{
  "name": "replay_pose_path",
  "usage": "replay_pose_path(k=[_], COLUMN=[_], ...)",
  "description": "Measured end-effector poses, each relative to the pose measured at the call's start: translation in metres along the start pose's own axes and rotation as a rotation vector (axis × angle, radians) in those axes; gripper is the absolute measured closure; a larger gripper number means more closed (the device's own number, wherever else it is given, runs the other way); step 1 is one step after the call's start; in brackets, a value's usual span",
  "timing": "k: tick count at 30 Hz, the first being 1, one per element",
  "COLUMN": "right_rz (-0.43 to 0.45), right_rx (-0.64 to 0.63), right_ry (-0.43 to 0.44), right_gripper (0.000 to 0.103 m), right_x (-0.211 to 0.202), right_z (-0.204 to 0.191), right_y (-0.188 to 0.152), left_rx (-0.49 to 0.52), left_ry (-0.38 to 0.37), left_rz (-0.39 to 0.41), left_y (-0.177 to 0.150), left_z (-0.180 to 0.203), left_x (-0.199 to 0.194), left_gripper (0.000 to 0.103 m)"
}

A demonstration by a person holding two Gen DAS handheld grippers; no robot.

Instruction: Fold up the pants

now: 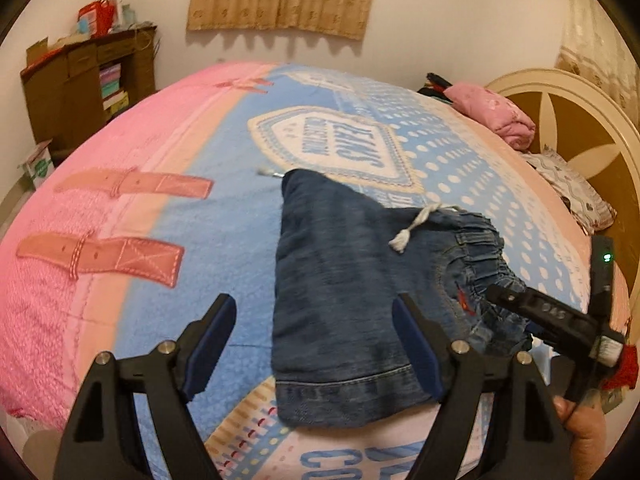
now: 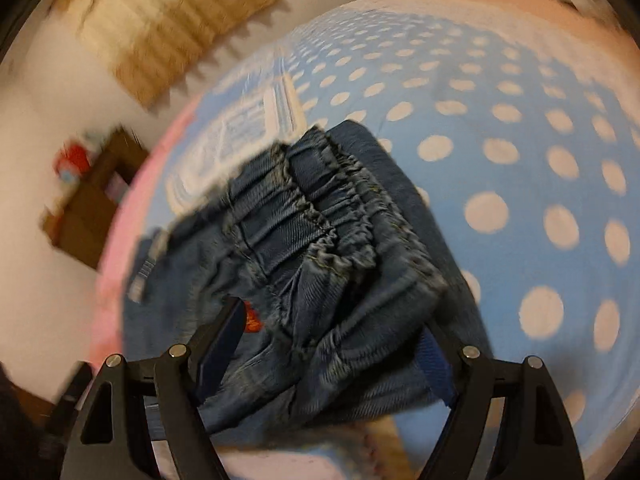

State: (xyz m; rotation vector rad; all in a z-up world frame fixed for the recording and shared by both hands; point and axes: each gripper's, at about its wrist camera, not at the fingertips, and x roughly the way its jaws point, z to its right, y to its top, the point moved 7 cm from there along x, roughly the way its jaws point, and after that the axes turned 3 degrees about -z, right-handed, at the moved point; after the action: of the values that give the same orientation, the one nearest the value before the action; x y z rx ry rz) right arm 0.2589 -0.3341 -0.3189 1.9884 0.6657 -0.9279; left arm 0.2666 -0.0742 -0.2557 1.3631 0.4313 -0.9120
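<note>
Now, through my left wrist camera, my left gripper stands with its jaws wide apart and nothing pinched; the pants, small denim ones already doubled over, lie flat on the bedspread straight ahead of me; the hemmed leg end sits between and just below my fingertips, my right-hand pad over the denim, my left-hand pad over bare bedspread; the drawstring trails across the top layer further out, and the gathered waistband bunches off to my right, where my right gripper reaches in from that side.

Through my right wrist camera, blurred, my right gripper is also spread open, holding nothing that I can make out; the elastic waistband rises directly in front of my fingertips, the cloth filling the gap between my pads; whether either pad touches it I cannot tell.

I judge the denim soft but fairly thick, light, floppy, not slippery; the gathered waist will be bulky; I would pinch both layers at the hem corner with my left and the waistband edge with my right, so the stack lifts together.
</note>
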Motion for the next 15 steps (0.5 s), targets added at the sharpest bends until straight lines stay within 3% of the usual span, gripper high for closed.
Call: replay_pose_path(k=[4, 5, 6, 11, 13, 15], right_rz=[0.025, 0.038, 0.045, 0.176, 0.276, 0.317], right_rx=[-0.05, -0.108, -0.146, -0.202, -0.217, -0.18], right_ry=[-0.01, -0.052, -0.088, -0.095, -0.132, -0.162], right_gripper=[0.022, 0.046, 0.063, 0.069, 0.07, 0.07], right_x=[0.008, 0.007, 0.003, -0.028, -0.05, -0.06], right_z=[-0.005, -0.009, -0.009, -0.016, -0.015, -0.005], right_y=[0.007, 0.006, 0.006, 0.015, 0.023, 0.026], left_rx=[-0.022, -0.021, -0.02, -0.014, -0.012, -0.009], left_ry=[-0.002, 0.002, 0.005, 0.01, 0.011, 0.011], left_rz=[-0.017, -0.017, -0.016, -0.004, 0.002, 0.002], left_y=[-0.003, -0.003, -0.003, -0.001, 0.001, 0.002], left_z=[-0.005, -0.005, -0.005, -0.005, -0.004, -0.003], left_x=[0.001, 0.0, 0.0, -0.001, -0.001, 0.002], left_gripper=[0.021, 0.021, 0.021, 0.021, 0.021, 0.021])
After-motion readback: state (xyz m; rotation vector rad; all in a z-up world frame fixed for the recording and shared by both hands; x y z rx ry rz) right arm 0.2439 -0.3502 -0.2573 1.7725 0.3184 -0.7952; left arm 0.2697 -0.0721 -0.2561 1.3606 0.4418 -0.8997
